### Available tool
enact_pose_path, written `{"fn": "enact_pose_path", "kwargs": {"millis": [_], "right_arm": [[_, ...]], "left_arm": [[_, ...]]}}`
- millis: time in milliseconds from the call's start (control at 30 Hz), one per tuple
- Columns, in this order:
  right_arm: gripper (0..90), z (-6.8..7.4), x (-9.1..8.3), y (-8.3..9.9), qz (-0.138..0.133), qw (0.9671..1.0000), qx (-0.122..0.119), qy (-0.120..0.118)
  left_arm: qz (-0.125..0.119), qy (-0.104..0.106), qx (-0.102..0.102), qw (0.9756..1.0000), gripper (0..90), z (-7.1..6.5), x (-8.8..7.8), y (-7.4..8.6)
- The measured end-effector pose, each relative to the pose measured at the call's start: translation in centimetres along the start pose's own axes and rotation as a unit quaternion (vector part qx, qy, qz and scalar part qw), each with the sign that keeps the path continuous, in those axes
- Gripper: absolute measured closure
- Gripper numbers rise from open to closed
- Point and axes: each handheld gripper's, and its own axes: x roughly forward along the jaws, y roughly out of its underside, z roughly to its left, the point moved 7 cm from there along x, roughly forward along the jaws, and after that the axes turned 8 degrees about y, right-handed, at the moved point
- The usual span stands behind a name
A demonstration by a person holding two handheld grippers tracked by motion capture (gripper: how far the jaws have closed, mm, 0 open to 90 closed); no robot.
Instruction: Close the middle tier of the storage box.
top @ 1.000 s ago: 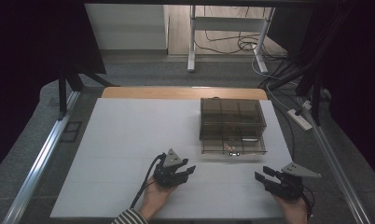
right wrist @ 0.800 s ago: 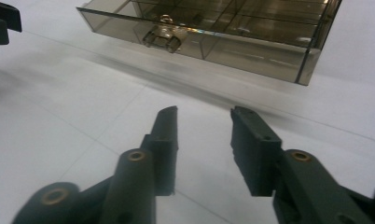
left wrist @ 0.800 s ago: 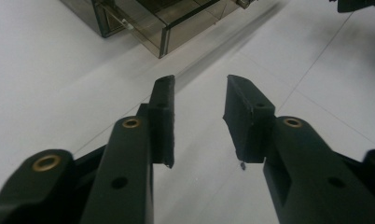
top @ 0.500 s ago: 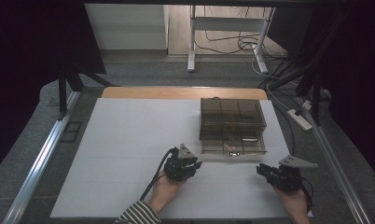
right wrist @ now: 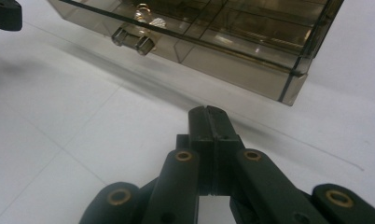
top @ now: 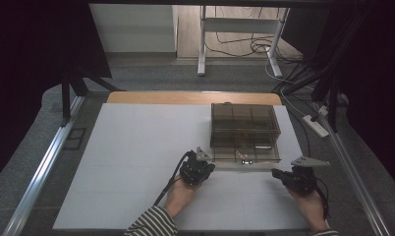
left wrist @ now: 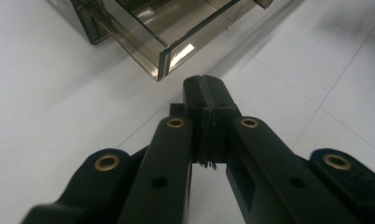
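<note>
Near the counter's point(top: 136, 147) front edge, my left tongs point(top: 198, 169) have moved up beside the box point(top: 243, 130); both tongs, right point(top: 284, 177) included, are together, empty.

Overhead faces forward; gripper views share box point(top: 244, 132).

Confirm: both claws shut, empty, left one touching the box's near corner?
Not touching. The left claw is shut and empty, but white table shows between its tip and the box corner in the left gripper view. The right claw is also shut and empty.
</note>
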Motion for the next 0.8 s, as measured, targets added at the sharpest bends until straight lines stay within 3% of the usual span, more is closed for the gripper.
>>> {"fn": "enact_pose_path", "kwargs": {"millis": [800], "right_arm": [[89.5,-1.6,1.5,-1.5,0.022,0.9996,0.012,0.016]], "left_arm": [[0.010,-0.010,-0.010,0.9998,88.5,0.7,1.7,-1.1]]}}
